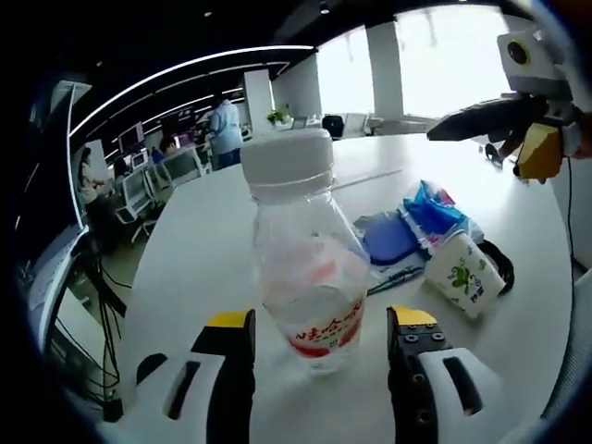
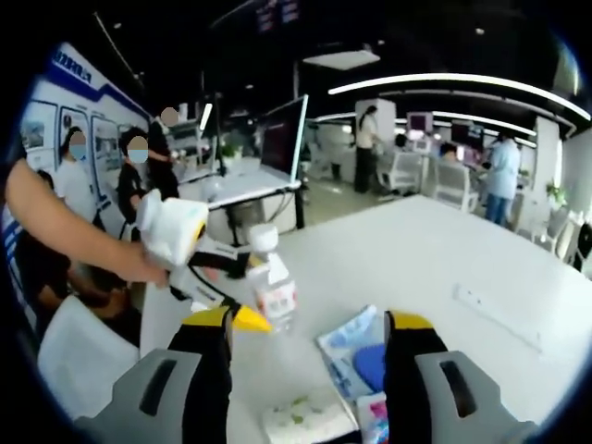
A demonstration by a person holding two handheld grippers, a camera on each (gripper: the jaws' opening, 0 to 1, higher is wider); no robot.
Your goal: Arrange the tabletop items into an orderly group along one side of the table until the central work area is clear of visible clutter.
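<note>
Clear water bottle upright on white worktop, framed between spread, released jaws of left claw. Beside it: blue packets, white printed cup on its side. Right claw likewise released, hovering above. Behind: open-plan office, desks, people.

bright window glare | ceiling strips | edges warped, perhaps blurred

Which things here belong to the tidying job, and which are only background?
Job: water bottle between the open left gripper jaws; blue packets; white cup lying on its side; right gripper.
Background: monitor; office chairs; table socket.
</note>
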